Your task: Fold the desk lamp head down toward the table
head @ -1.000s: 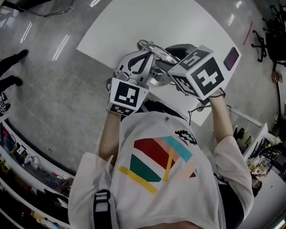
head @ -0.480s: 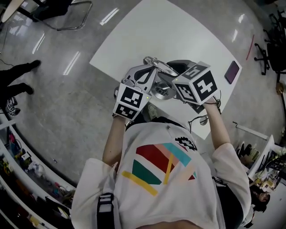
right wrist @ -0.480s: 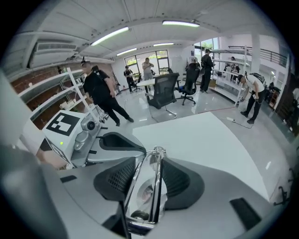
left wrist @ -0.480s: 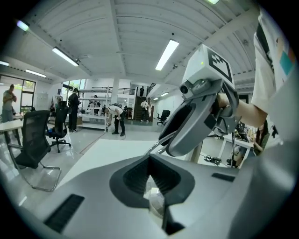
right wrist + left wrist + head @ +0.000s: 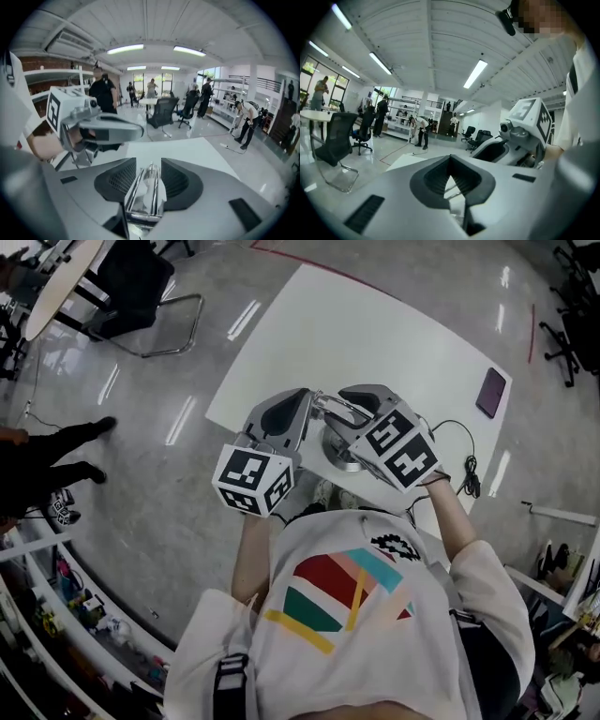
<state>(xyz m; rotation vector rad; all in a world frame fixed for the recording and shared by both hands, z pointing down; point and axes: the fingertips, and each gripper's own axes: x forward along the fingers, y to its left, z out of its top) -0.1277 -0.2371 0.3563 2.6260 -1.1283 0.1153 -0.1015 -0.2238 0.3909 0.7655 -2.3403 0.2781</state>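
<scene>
The desk lamp stands at the near edge of the white table (image 5: pixel 375 324), with its round chrome base (image 5: pixel 339 454) between my two grippers. Its thin chrome arm (image 5: pixel 330 409) runs up from there. My right gripper (image 5: pixel 354 397) is shut on that arm: two parallel chrome rods (image 5: pixel 149 187) lie clamped between the pads (image 5: pixel 165 174). My left gripper (image 5: pixel 302 401) sits just left of the arm with its jaws shut and nothing clearly held; its pads (image 5: pixel 461 180) meet in front of the table. The lamp head is hidden behind the grippers.
A purple phone (image 5: pixel 490 392) lies at the table's far right corner. A black cable (image 5: pixel 466 468) trails off the right edge. A black chair (image 5: pixel 141 287) stands on the floor to the left, and a person's feet (image 5: pixel 56 442) show farther left. Several people stand in the room behind.
Both grippers have risen, the left one more, and its marker cube has swung back toward the person. The right gripper has tilted and stays on the lamp arm.
</scene>
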